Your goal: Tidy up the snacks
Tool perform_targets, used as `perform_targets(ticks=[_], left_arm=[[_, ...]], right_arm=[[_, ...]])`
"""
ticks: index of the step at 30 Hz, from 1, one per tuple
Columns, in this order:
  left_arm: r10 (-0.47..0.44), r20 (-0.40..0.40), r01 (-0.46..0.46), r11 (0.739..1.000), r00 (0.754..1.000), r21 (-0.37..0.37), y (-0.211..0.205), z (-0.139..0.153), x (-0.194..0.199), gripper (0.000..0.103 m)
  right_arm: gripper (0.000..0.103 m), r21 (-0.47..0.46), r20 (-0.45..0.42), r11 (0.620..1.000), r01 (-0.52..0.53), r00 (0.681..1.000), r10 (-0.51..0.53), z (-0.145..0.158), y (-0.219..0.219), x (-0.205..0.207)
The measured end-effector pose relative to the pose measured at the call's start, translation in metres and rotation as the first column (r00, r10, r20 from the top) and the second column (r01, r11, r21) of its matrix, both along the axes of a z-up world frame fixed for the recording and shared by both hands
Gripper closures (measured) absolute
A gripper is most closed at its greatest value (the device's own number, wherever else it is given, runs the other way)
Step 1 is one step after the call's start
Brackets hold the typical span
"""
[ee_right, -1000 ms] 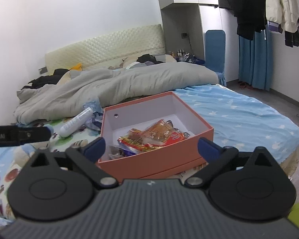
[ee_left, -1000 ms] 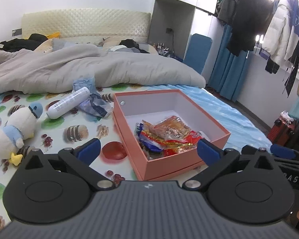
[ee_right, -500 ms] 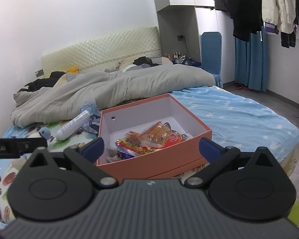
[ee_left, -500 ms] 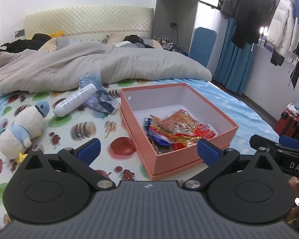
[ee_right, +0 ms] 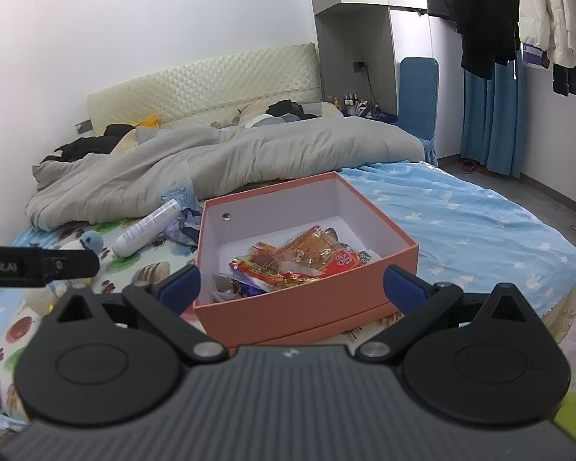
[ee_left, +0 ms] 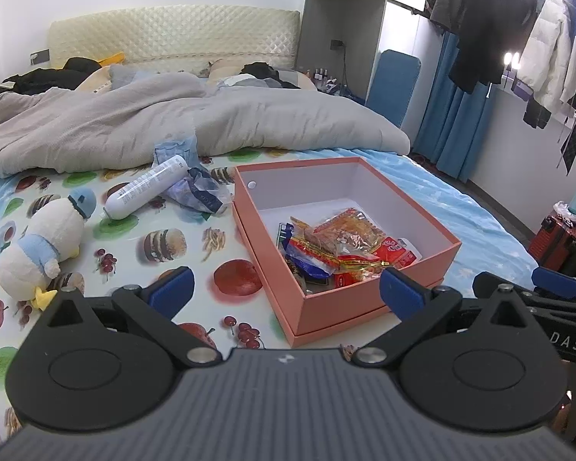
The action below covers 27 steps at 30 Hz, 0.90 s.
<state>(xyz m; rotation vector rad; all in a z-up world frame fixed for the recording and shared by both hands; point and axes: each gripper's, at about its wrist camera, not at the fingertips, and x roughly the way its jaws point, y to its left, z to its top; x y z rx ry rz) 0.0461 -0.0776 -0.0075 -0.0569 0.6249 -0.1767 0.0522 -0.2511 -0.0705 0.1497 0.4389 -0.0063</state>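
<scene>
**Snacks sit in the pink box, both grippers empty**

The pink box [ee_left: 364, 303] rests on the bed, and the snack packets [ee_left: 341, 246] lie heaped inside it toward its near wall. The left gripper [ee_left: 286, 288] and the right gripper [ee_right: 292, 282] hover just in front of the box, jaws spread wide, holding nothing. Left of the box lie a white bottle [ee_left: 146, 188] and a plush duck [ee_left: 42, 246].

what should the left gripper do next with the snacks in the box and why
Probably bring the left gripper forward and down over the box toward the top snack packet. Both grippers are open and empty, held short of the box, and the snacks lie in a loose heap at its near end, so sorting likely starts by lifting the top one.
</scene>
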Motion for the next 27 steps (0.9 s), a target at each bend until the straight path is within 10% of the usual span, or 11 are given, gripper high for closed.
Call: perform_targets(ticks=[27], left_arm=[[0.004,-0.002,-0.004,1.000,1.000,-0.009,0.0013,-0.0018,0.0013,0.000]], right_arm=[[0.000,-0.007,0.005,1.000,-0.005,1.000,0.005,-0.0029,-0.0046,-0.0007]])
